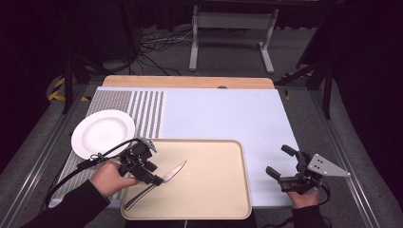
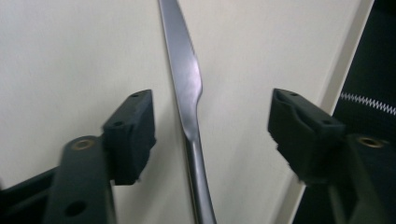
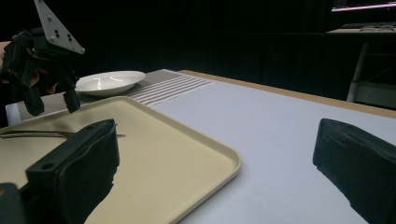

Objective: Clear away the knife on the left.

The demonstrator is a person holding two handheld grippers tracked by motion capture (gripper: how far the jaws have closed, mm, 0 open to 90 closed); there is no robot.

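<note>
Your left tool (image 2: 212, 123): jaws wide, knife (image 2: 189, 93) lying loose between them on the tray (image 1: 223, 190), pads clear of it. Your right tool (image 1: 283, 166): wide open, holding nothing, over the worktop (image 1: 228, 114).

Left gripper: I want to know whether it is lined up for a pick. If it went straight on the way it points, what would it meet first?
Most likely the knife, lying between the open jaws of the left gripper on the tray; depth is unclear.
</note>
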